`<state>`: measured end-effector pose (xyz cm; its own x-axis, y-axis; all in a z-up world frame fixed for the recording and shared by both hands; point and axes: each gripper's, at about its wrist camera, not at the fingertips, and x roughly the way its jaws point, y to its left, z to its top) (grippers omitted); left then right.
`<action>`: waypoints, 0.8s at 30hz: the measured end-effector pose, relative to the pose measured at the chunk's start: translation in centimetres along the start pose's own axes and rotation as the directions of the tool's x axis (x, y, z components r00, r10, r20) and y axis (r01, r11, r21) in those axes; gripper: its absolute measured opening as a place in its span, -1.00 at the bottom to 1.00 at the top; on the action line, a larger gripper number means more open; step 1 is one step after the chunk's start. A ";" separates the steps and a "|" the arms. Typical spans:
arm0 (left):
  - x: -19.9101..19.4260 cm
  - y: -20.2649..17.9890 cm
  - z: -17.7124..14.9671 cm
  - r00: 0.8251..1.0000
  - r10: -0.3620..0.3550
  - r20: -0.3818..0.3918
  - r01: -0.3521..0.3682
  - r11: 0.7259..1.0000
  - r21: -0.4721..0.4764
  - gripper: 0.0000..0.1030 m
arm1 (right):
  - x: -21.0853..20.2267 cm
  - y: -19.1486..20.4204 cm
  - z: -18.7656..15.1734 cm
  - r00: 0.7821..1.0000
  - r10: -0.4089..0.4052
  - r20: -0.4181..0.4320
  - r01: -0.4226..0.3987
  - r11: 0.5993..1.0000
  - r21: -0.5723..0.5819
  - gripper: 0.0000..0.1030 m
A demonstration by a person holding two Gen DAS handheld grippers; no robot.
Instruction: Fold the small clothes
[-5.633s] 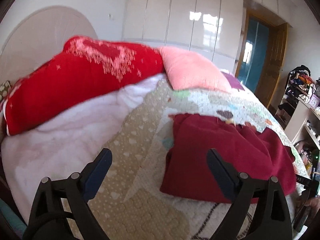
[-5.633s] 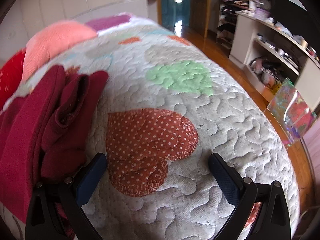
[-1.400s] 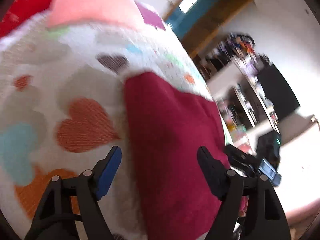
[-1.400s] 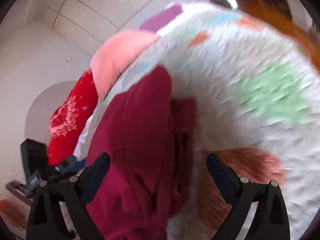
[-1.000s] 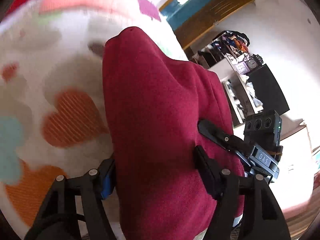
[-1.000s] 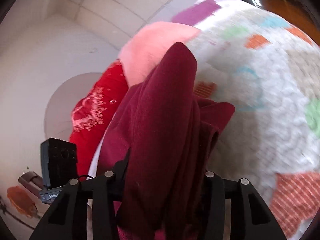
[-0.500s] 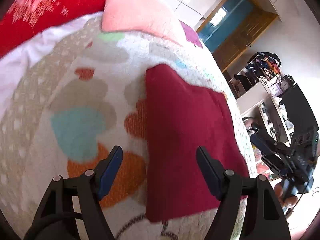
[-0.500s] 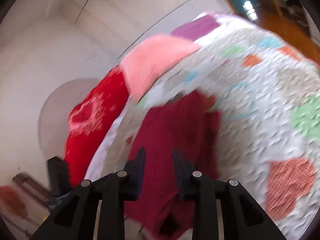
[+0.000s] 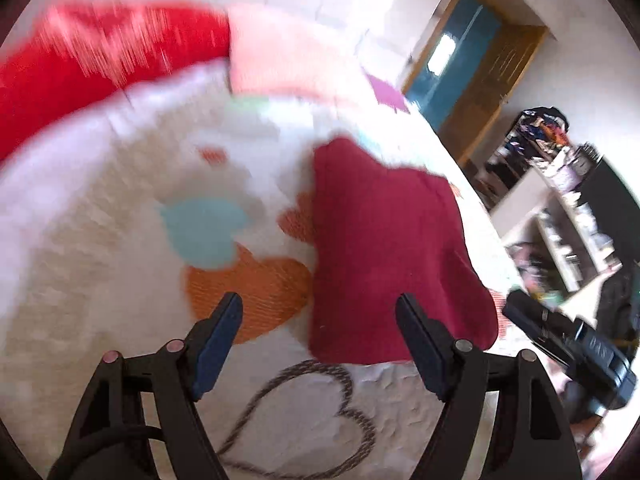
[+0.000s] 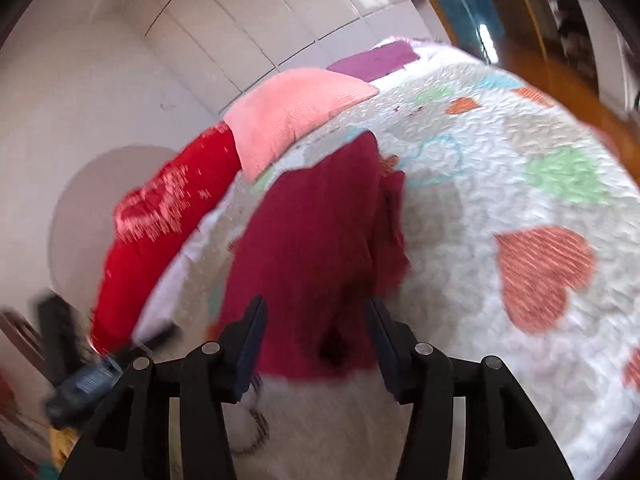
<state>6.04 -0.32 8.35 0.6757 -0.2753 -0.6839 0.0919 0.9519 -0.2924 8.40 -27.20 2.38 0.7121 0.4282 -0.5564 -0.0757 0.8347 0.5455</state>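
Note:
A dark red garment (image 9: pixel 384 248) lies folded flat on the heart-patterned quilt (image 9: pixel 120 240); the right wrist view shows it (image 10: pixel 312 248) with extra layers bunched along its right edge. My left gripper (image 9: pixel 320 320) is open, held back from the garment's near edge with nothing between its fingers. My right gripper (image 10: pixel 316 324) is open at the garment's near end, empty. The right gripper's black body (image 9: pixel 568 344) shows at the right of the left wrist view. Both views are motion-blurred.
A red pillow (image 9: pixel 80 64) and a pink pillow (image 9: pixel 288 56) lie at the head of the bed. White wardrobe doors (image 10: pixel 280 20) stand behind. A doorway (image 9: pixel 460 52) and cluttered shelves (image 9: pixel 560 200) sit beyond the bed's right side.
Both grippers closed on the garment, lifted and folded it over, then released it. Since half a second ago the right gripper's jaws have widened and both have drawn back from the cloth.

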 end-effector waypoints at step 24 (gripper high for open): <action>-6.3 -3.9 -9.0 0.970 0.222 0.101 -0.236 0.959 0.160 1.00 | -4.1 2.2 -9.6 0.952 -0.304 0.047 0.307 0.938 -0.159 0.50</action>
<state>-5.19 -3.49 7.81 0.7498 -0.0425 -0.6603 0.0459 0.9989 -0.0122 -1.35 -23.76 -0.17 0.7331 0.1377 -0.6660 0.0371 0.9697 0.2414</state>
